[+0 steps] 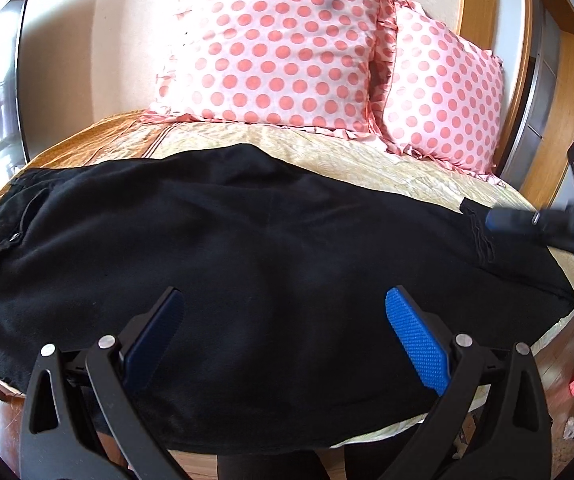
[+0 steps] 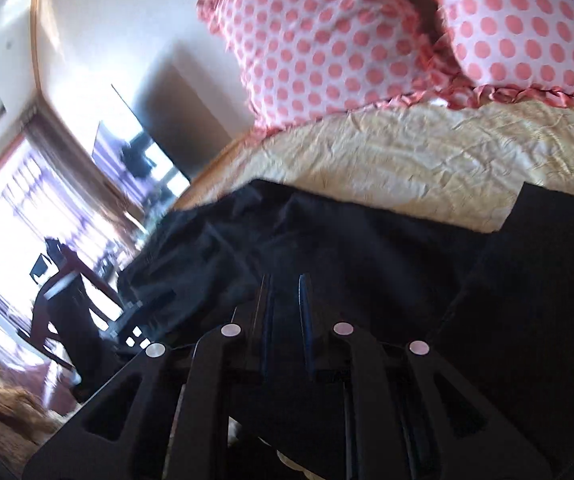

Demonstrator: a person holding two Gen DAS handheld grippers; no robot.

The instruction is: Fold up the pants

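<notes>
Across the near half of the bed point(image 1: 387, 164), the black pants point(image 1: 247, 248) lay spread out flat, running from the left edge to the right edge of the yellow quilted cover. A pocket with a small button point(image 1: 15, 236) showed at the left end of the garment. Beyond the pants, at the far side of the bed, two pink pillows with coral dots leaned against the wall: a large pillow point(image 1: 271, 48) toward the middle and a second pillow point(image 1: 447, 96) to its right, overlapping at their ruffled edges.

The left gripper point(image 1: 285, 308) hung over the near edge of the pants with its jaws spread wide, the blue pads point(image 1: 417, 340) well apart and nothing between them. The cloth lay below it; whether the fingers touched it could not be told.

The right gripper point(image 1: 491, 218) reached in from the right, its tip at the far right end of the pants, where the cloth bunched and puckered against it. In its own view, the right gripper point(image 2: 285, 292) had its jaws drawn close together, with only a narrow gap, and dark fabric lay around and under them. The picture was blurred there, so whether cloth was actually pinched between the pads could not be told.
</notes>
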